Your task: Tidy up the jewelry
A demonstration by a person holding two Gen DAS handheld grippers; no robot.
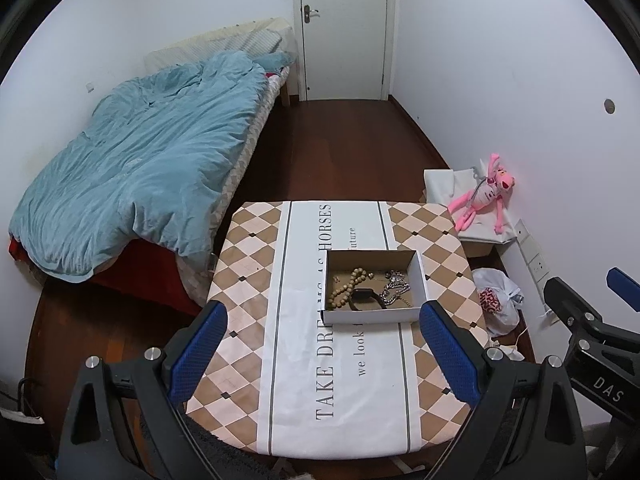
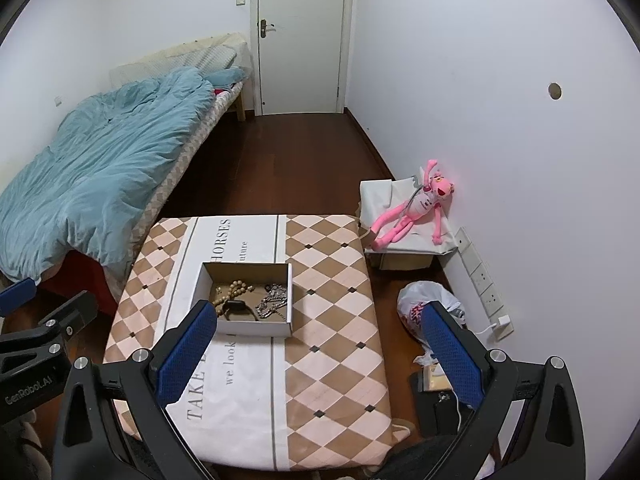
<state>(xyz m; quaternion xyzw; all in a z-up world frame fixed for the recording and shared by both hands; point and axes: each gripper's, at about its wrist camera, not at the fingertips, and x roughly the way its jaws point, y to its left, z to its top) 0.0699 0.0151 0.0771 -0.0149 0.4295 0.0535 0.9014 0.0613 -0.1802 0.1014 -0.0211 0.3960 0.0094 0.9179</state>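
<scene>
A shallow cardboard box (image 1: 420, 276) (image 2: 290, 300) stands on the table's white centre strip. Inside lie a wooden bead bracelet (image 1: 346, 286) (image 2: 232, 290), a black wristband (image 1: 364, 298) (image 2: 238, 307) and a silver chain (image 1: 394, 290) (image 2: 272, 300). My left gripper (image 1: 324, 352) is open and empty, held above the table on the near side of the box. My right gripper (image 2: 316, 356) is open and empty, above the table's near right part, its left finger (image 2: 188, 354) near the box's front corner. Each gripper shows at the edge of the other's view.
The table (image 1: 248, 256) (image 2: 336, 280) has a checkered cloth. A bed with a blue duvet (image 1: 132, 168) lies to the left. On the right are a pink plush toy (image 2: 416, 208) on a covered box, a plastic bag (image 2: 420, 304), wall sockets and floor clutter. A door (image 1: 344, 28) is beyond.
</scene>
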